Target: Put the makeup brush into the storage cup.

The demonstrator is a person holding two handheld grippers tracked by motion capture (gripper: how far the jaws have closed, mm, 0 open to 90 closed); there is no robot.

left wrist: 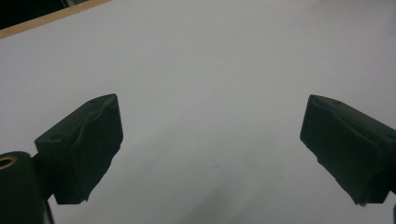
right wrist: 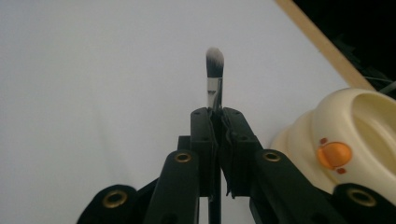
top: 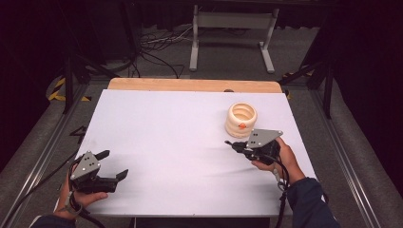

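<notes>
A small makeup brush (right wrist: 215, 74) with a grey-white tip and silver ferrule sticks out ahead of my right gripper (right wrist: 218, 112), whose jaws are shut on its handle. In the high view that right gripper (top: 234, 145) sits just in front of a cream ribbed cup (top: 241, 119) bearing an orange mark; the cup (right wrist: 345, 135) is at the right in the right gripper view. My left gripper (top: 114, 165) rests at the table's near left corner, jaws wide open, with only the white table surface (left wrist: 210, 93) between its fingers (left wrist: 84, 144).
The white table (top: 180, 137) has a wooden strip (top: 190, 85) along its far edge. Beyond it stand a metal frame (top: 233, 28) and loose cables (top: 157, 47) on the floor. Dark rails (top: 43, 152) run along both sides of the table.
</notes>
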